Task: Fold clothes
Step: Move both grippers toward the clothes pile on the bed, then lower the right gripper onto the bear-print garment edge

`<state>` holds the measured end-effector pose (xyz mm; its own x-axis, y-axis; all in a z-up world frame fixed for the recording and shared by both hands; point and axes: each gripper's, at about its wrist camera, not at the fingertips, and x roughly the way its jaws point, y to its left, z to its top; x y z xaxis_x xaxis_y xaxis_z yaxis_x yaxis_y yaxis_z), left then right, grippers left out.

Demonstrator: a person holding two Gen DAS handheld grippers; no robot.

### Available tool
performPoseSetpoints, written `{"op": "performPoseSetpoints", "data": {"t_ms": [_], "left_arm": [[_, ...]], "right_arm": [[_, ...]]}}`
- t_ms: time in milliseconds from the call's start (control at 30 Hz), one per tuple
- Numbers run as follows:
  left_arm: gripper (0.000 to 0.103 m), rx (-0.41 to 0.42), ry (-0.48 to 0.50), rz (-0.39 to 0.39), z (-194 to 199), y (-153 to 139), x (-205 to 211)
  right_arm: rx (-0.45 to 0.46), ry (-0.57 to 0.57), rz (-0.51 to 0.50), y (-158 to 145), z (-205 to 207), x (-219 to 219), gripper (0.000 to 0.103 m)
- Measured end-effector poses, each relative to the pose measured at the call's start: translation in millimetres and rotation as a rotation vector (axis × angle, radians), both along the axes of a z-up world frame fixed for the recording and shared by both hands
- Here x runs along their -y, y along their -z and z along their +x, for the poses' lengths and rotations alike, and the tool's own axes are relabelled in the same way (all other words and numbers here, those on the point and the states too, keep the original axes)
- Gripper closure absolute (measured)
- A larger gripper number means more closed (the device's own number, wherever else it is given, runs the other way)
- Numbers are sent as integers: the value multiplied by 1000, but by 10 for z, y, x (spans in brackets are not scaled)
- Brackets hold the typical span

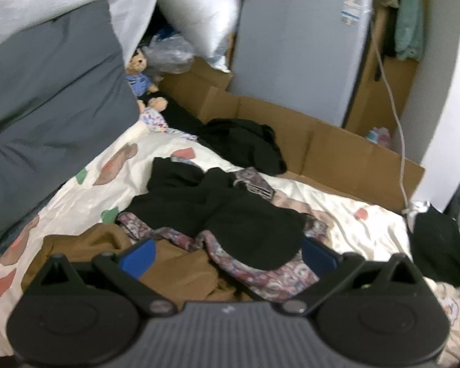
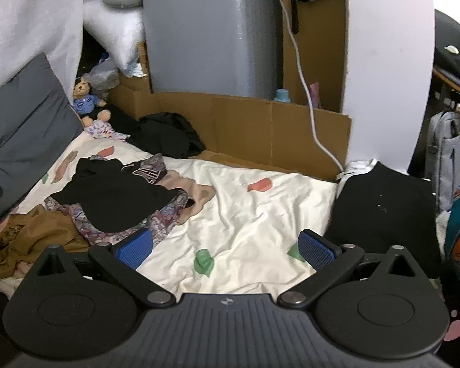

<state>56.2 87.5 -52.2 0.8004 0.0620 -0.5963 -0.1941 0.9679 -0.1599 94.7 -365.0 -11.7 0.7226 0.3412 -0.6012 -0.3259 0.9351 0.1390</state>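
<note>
Clothes pile (image 1: 217,214) unfolded on bed | L hand-held gripper (image 1: 228,254) apart | R hand-held gripper (image 2: 225,247) apart

Bed's left edge: clothes pile (image 2: 113,202)
Bed's right edge: folded garment (image 2: 383,211)
Bed's far-left corner: stuffed toys (image 2: 86,99)
Behind bed (image 2: 245,214): cardboard (image 2: 260,128)

Dim indoor light, soft blur — fisheye edges warped, perhaps motion-smeared.

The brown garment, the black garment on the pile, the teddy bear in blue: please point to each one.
brown garment (image 2: 36,230), right wrist view, crumpled middle.
black garment (image 2: 113,199), right wrist view, flat centre.
teddy bear (image 2: 84,99), right wrist view, blue shirt.
</note>
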Motion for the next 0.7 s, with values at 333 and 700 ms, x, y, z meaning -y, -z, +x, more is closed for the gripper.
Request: {"op": "performPoseSetpoints", "data": {"t_ms": [333,700], "left_arm": [[11,-36,-68,-58,279,156,-364],[11,-68,-104,-88,674,380,-744]], "right_arm": [[-36,-34,16,116,134,-49,3],[-59,-33,15,203,274,-111,4]]}}
